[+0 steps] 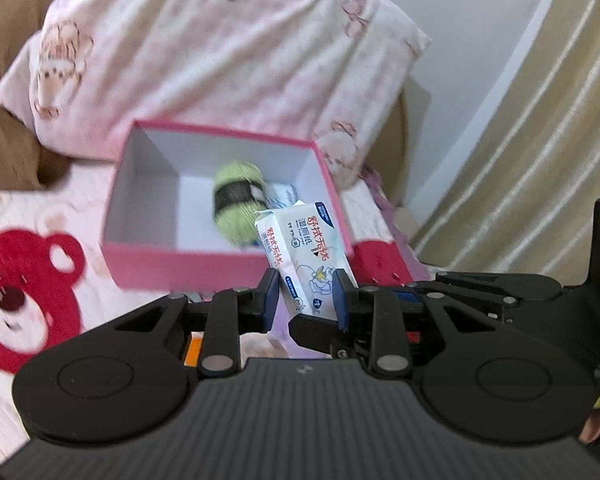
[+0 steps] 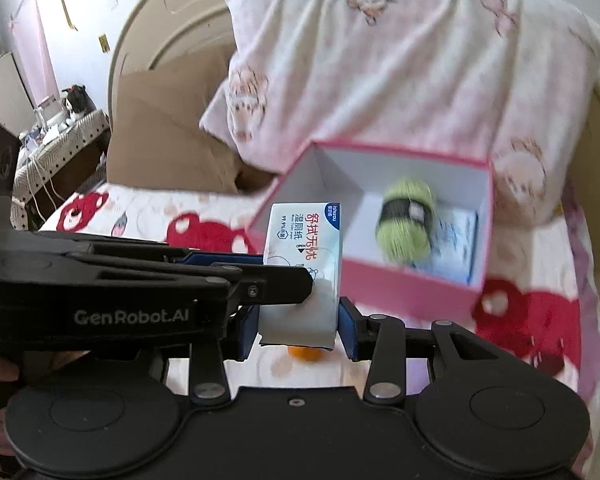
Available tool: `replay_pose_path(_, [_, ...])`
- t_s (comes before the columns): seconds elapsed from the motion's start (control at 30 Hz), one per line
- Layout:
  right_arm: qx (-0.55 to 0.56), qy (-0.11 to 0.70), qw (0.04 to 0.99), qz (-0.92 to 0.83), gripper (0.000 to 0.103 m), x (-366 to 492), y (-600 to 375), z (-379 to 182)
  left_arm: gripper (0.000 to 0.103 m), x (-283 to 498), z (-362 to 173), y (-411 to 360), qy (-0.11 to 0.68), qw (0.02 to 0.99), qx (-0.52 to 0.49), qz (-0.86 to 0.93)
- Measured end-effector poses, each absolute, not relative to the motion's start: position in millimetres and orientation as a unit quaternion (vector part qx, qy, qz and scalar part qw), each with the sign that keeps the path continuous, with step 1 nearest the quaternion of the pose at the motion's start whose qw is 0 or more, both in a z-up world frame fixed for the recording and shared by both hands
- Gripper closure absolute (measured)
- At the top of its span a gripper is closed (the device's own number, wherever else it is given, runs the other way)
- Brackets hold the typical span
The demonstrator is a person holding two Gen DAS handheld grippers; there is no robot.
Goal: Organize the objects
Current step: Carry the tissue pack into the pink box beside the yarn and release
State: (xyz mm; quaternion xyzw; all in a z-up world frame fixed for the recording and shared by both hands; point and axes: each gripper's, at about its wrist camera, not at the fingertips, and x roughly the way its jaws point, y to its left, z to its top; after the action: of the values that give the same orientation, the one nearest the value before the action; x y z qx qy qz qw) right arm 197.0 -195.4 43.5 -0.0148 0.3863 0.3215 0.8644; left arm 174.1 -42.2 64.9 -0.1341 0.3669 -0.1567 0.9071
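The left tool (image 2: 300, 280) reads "GenRobot.AI"; the wipes pack (image 2: 304, 240) seemingly reads "舒拭无忧 湿厕纸", "99.9%".

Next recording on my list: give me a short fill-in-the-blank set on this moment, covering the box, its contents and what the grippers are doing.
1. The open box has a ____ outside.
2. The ball of yarn lying in it is mostly ____.
3. The pack of wet wipes is held by ____ grippers at once.
4. The box stands right in front of a ____.

Missing words: pink; green; both; pillow
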Motion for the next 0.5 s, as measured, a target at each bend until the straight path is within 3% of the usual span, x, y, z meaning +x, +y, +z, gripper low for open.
replay_pose_path(0.23, [0.038, 0.420, 0.846, 0.326, 0.057, 268, -167, 29, 0.077, 243, 60, -14, 0.387, 0.903, -0.142, -0.124])
replay_pose_path(0.5, [0.076, 0.447, 0.839, 0.300, 0.057, 345, -144, -20, 0.075, 334, 19, 0, 0.434, 0.883, -0.146, -0.103])
